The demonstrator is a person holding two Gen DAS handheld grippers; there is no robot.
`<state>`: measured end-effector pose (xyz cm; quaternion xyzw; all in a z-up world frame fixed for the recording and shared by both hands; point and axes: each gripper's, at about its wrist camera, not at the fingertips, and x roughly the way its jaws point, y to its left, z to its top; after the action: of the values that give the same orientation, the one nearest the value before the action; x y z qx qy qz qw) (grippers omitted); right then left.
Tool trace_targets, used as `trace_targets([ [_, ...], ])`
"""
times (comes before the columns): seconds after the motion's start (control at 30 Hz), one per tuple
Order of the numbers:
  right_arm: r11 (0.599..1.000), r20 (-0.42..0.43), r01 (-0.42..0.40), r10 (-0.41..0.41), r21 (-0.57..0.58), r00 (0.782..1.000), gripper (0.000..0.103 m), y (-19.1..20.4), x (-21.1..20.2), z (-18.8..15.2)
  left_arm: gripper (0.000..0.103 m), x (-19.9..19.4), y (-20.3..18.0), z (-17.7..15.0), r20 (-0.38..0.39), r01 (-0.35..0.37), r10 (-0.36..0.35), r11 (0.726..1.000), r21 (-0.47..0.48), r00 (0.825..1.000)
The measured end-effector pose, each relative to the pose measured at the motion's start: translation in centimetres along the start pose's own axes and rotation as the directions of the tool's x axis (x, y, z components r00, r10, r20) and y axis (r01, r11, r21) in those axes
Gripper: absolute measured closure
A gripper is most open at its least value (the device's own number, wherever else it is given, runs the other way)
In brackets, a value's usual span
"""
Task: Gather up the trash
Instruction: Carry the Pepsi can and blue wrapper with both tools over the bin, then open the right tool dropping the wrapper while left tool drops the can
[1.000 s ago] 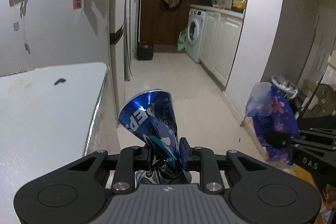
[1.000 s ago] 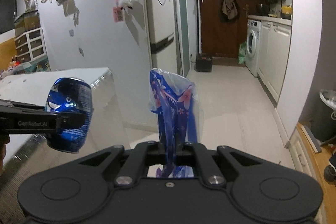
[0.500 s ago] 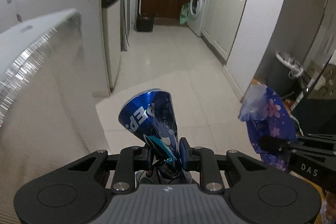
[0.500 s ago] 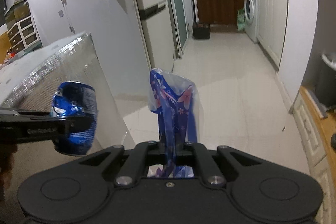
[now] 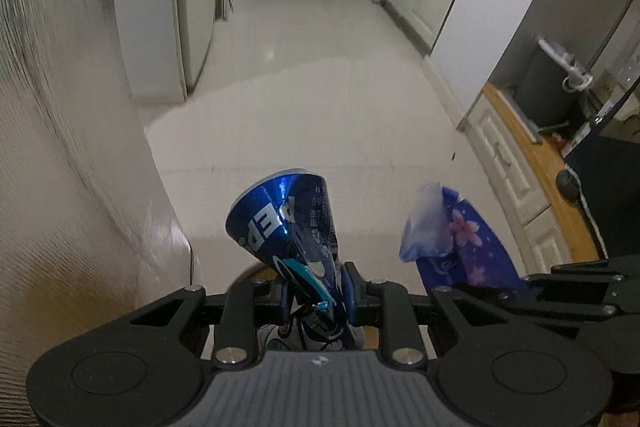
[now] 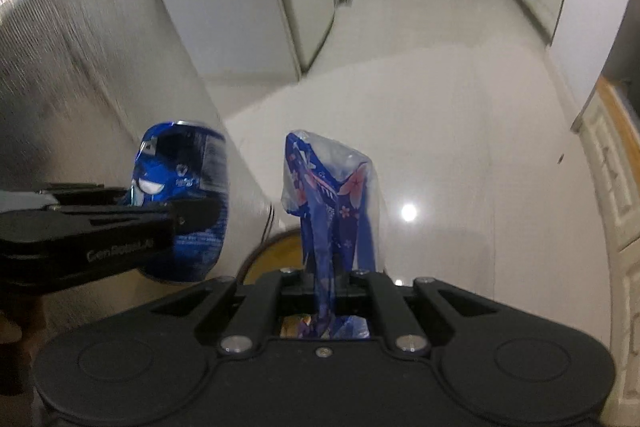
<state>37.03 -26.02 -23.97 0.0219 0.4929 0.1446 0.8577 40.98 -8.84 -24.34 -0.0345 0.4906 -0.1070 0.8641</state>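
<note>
Left wrist view: left gripper (image 5: 316, 285) had its jaws pinching a crushed blue can (image 5: 286, 223) by its flattened end, wide end pointing down toward the tiled floor (image 5: 320, 107). To its right, the right gripper (image 6: 326, 281) had its jaws pressed together on a blue flowered wrapper (image 6: 332, 195). A round brownish rim (image 6: 276, 247), possibly a bin, showed below. Judgement: bring each item over that opening before releasing; the light wrapper may drift.
</note>
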Motion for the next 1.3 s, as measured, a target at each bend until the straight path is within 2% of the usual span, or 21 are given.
trace_targets([
  [0.37,0.999,-0.179,0.023,-0.029,-0.033,0.984,0.097,-0.2,8.5,-2.0,0.077,7.1,4.4,-2.9,-0.116,0.002,-0.012,0.996,-0.09,0.993],
  [0.73,0.998,-0.272,-0.027,0.042,0.06,0.961,0.094,-0.1,13.9,-3.4,0.077,11.3,6.5,-5.1,-0.175,0.01,-0.034,0.991,-0.132,0.984],
  [0.9,0.998,-0.28,-0.025,0.039,0.054,0.959,0.088,0.6,15.0,-3.7,0.077,12.3,6.8,-5.3,-0.166,0.03,-0.054,0.989,-0.145,0.985],
  [0.97,0.998,-0.272,-0.022,0.037,0.057,0.962,0.08,0.7,15.1,-3.8,0.077,12.9,6.7,-5.4,-0.166,0.039,-0.063,0.989,-0.145,0.984],
  [1.13,0.999,-0.277,-0.003,0.016,0.046,0.961,0.08,0.4,15.6,-3.9,0.077,13.7,6.2,-5.4,-0.149,0.052,-0.065,0.994,-0.093,0.987],
  [1.17,0.999,-0.281,-0.001,0.013,0.044,0.959,0.079,0.3,15.7,-4.0,0.076,13.8,6.1,-5.4,-0.137,0.052,-0.063,0.995,-0.084,0.989],
  [1.23,0.999,-0.291,0.005,0.006,0.037,0.957,0.079,0.3,16.1,-4.5,0.062,14.0,6.0,-5.6,-0.13,0.05,-0.059,0.996,-0.076,0.99],
  [1.27,0.999,-0.298,0.008,0.003,0.036,0.955,0.078,0.5,16.5,-4.5,0.05,14.3,6.1,-5.7,-0.14,0.045,-0.055,0.996,-0.077,0.989],
  [1.3,0.999,-0.303,0.009,0.002,0.035,0.953,0.077,0.4,16.7,-4.6,0.048,14.5,6.1,-5.9,-0.153,0.037,-0.048,0.996,-0.078,0.987],
])
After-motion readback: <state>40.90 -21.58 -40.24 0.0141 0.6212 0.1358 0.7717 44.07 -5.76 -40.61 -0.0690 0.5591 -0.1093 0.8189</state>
